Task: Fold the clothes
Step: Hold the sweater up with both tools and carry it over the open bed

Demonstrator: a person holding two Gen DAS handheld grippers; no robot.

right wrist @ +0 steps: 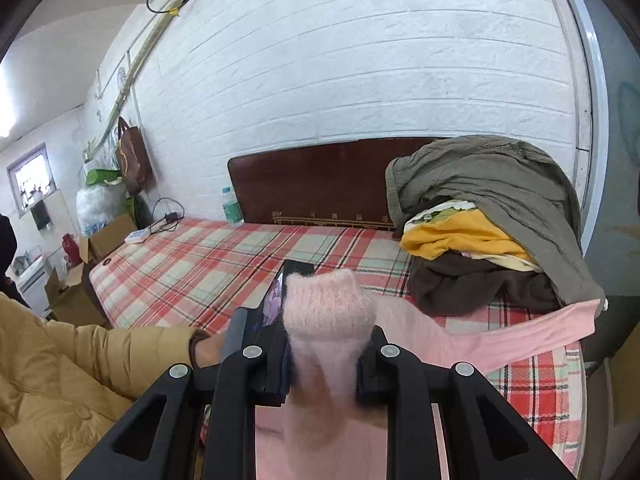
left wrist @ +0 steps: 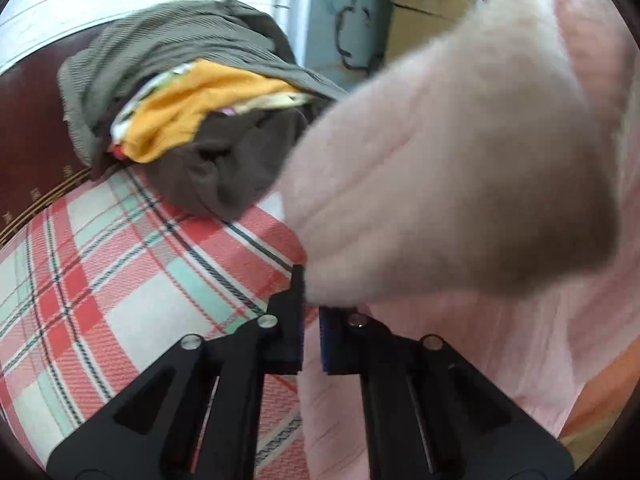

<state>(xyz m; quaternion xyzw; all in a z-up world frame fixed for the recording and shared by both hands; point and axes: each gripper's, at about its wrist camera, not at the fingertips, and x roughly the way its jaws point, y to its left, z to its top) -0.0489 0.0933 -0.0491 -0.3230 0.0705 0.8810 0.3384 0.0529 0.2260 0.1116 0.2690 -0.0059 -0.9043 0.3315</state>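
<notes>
A fuzzy pale pink knit garment [left wrist: 460,180] is lifted over the plaid bed, blurred and filling the right of the left wrist view. My left gripper [left wrist: 312,320] is shut on its lower edge, fingers nearly together. In the right wrist view a bunched fold of the same pink knit [right wrist: 328,312] bulges up between the fingers of my right gripper [right wrist: 326,360], which is shut on it. Smoother pink fabric [right wrist: 520,336] trails from there across the bed to the right. What lies under the lifted knit is hidden.
A pile of clothes [right wrist: 480,220] (olive, yellow, dark brown) sits at the head of the bed by the dark headboard [right wrist: 320,184]. The plaid sheet [right wrist: 240,272] stretches left. A bottle [right wrist: 231,206] and cardboard boxes [right wrist: 104,240] stand beyond. A person's tan sleeve [right wrist: 80,360] is at left.
</notes>
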